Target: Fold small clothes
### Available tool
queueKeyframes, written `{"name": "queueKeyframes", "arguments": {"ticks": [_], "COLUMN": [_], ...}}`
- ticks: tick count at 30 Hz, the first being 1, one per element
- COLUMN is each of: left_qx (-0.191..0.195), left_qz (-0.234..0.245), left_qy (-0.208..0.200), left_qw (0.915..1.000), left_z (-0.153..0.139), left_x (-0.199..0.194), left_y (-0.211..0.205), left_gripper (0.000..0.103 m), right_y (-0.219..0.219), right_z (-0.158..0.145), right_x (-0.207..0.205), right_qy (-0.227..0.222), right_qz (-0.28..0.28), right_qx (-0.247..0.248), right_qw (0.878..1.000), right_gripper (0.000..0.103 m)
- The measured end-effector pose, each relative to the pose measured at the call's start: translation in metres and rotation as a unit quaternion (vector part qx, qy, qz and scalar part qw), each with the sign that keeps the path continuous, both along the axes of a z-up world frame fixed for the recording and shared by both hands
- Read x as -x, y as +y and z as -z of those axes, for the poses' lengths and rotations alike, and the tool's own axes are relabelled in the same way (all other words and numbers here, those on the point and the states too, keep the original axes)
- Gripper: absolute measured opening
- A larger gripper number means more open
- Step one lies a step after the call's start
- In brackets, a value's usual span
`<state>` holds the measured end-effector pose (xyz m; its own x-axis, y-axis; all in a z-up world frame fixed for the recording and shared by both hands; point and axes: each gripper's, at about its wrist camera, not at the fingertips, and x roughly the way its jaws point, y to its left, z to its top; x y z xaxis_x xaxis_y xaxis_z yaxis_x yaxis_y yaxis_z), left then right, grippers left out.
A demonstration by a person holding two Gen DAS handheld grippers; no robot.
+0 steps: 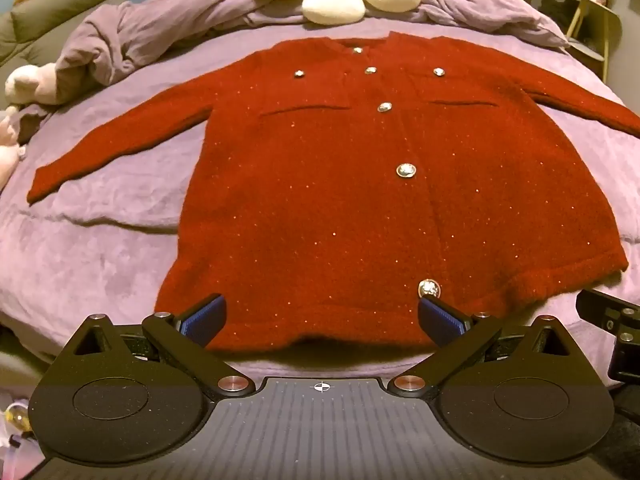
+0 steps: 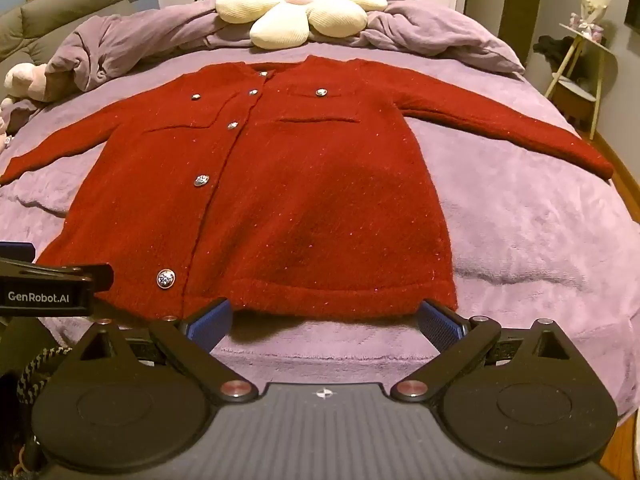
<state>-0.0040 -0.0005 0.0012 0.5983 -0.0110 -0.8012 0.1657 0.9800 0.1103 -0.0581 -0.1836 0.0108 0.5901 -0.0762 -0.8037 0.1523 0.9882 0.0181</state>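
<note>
**Cardigan laid flat, both grippers poised at the hem**

Right now the red cardigan (image 1: pixel 360 200) lies spread face-up on the purple blanket (image 1: pixel 100 248), buttoned down the front, both sleeves stretched out to the sides and the hem nearest the cameras. No fold looks to have been made yet, so the task seems to be at its very start.

The left gripper (image 1: pixel 322 320) hangs over the hem with its jaws spread wide, holding nothing; its blue pads (image 1: pixel 204 318) sit to either side of the bottom edge, and the lowest silver button (image 1: pixel 429 289) lies just beside the right-hand pad. The right gripper (image 2: pixel 326 322) is likewise spread wide and empty, a little short of the hem near the cardigan's right-hand corner.

Several things could spoil a clean fold from here. A pinch near that bottom button might close on metal rather than knit and slip off. The fabric looks thick and fuzzy (the blanket under it is plush too), so a deep bite could gather blanket along with the hem and drag it. Lifting one side sooner than the other would skew the body, and the long sleeves could trail or bunch underneath. The flower-shaped cushion (image 2: pixel 304 8) and rumpled duvet (image 2: pixel 120 48) beyond the collar leave limited flat room there.
</note>
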Motion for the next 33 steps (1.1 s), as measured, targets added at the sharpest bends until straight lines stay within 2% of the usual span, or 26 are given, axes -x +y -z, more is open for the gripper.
{"name": "queueKeyframes", "arguments": {"ticks": [33], "left_qx": [0.001], "left_qz": [0.002], "left_qy": [0.017], "left_qw": [0.9999], "left_z": [0.005], "left_x": [-0.0087], "left_y": [-0.002], "left_gripper": [0.103], "right_y": [-0.0045], "right_z": [-0.0036], "right_x": [-0.0023], "right_qy": [-0.009], "right_qz": [0.013], "right_qx": [0.003], "right_qw": [1.0], "right_gripper": [0.099]}}
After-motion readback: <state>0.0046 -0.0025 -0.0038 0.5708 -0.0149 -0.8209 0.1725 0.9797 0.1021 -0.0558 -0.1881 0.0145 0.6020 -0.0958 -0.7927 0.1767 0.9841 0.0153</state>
